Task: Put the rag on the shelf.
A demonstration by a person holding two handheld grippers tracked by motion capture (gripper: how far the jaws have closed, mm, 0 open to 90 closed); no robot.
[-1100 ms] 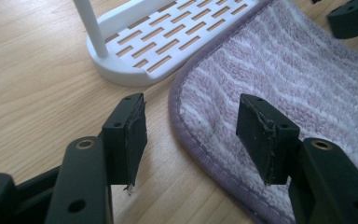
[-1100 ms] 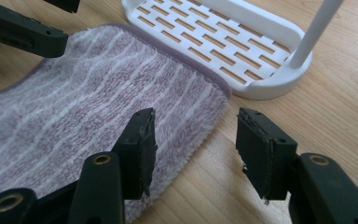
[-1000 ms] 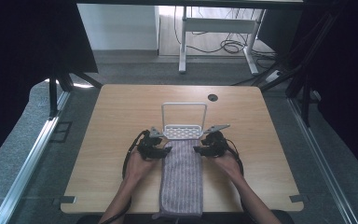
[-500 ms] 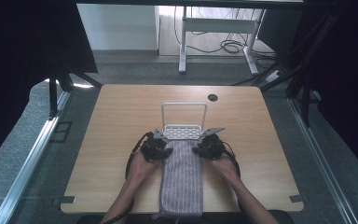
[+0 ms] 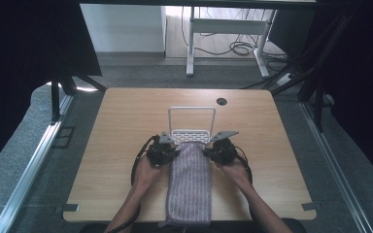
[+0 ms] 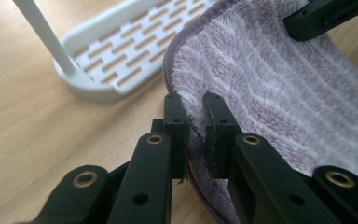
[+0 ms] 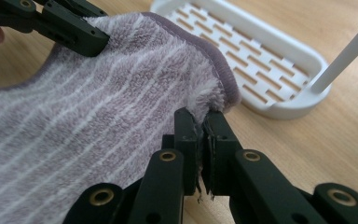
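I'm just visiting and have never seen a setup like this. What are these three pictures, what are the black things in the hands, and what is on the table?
No robot here: a person holds a pair of black tongs in each hand. The high view looks down from above on the wooden table, with the left tongs and right tongs near its middle. The other two pictures come from small cameras riding on each pair, looking along its two jaws. On the table lies a long purple striped towel, and beyond it stands a white slotted rack with an upright frame. Each pair of tongs is pinched shut on a far corner of the towel, one at each side.
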